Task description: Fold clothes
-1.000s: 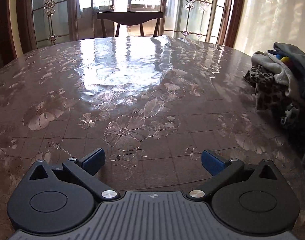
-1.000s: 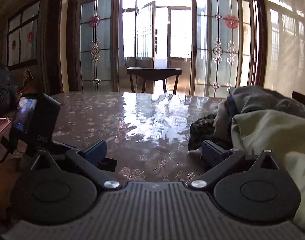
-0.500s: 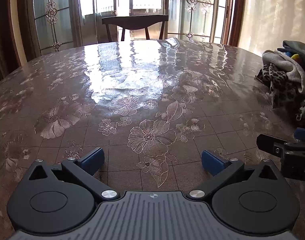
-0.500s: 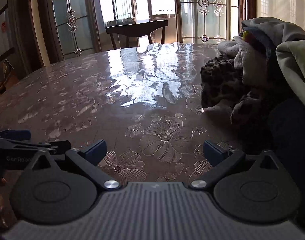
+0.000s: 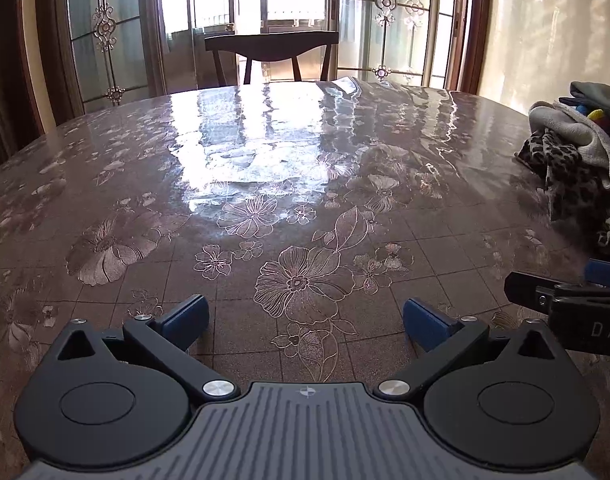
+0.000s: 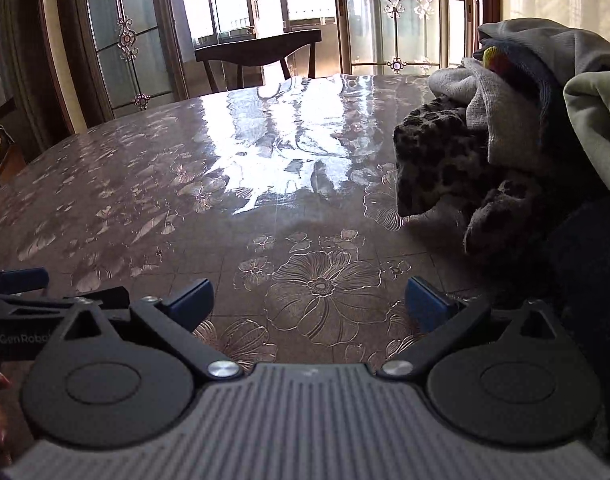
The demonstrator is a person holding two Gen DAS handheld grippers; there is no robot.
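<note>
I hold the left gripper (image 5: 305, 316) low over the table (image 5: 265, 152), its blue-tipped fingers (image 5: 185, 314) spread wide with nothing between them; the right gripper (image 6: 309, 300) sits just beside it, fingers equally wide and empty; from the left camera I see the right one's black body at the frame's edge with white letters "DA" readable, the rest cut off; from the right camera the left one's body shows "GenRobo", the end of the word hidden behind my own finger arm. The pile of clothes (image 6: 505, 128) lies on the right side of the table, ahead and to the right of the right gripper, untouched by either; I make out a leopard-print piece (image 6: 437, 160) at the front resting on the tabletop, a pale grey cloth (image 6: 481, 96) over it, a grey garment on top, and something dark close by my right finger. The tabletop wears a glossy cover printed with flowers; a dark chair (image 5: 271, 46) stands at the far edge before glass doors (image 5: 385, 20).
</note>
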